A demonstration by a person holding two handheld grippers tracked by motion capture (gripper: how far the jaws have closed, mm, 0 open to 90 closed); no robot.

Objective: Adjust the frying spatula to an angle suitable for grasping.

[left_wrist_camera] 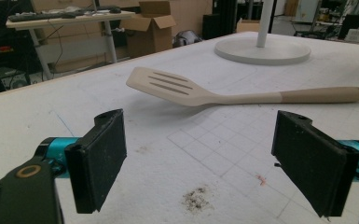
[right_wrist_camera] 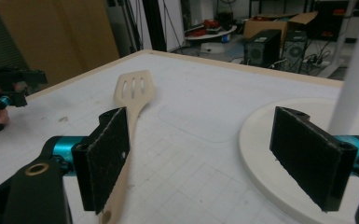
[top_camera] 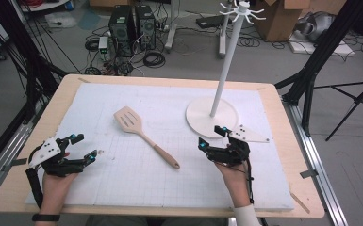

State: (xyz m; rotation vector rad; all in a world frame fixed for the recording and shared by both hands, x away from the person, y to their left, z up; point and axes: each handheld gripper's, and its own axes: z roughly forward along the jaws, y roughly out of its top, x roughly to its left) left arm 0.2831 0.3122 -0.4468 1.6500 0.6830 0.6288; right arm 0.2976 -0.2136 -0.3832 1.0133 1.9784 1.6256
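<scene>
Nearest the person, 2 hands come up from the table's near edge, each holding a gripper over the white gridded mat. The left gripper sits near the mat's left edge with its jaws spread apart and nothing between them. The right gripper sits right of centre, jaws likewise spread and empty, just short of the round base of a white stand.

Between the 2 grippers lies a wooden slotted spatula, flat on the mat, its slotted blade toward the far left and its handle end pointing to the near right. In the right gripper view the handle passes behind the left-hand jaw, which hides part of it. A small dark smudge marks the mat in the left gripper view.

Farther back, the stand's pole rises to a ring of hooks. Beyond the table, computer towers, cables and cardboard boxes crowd the floor, too small to detail.
</scene>
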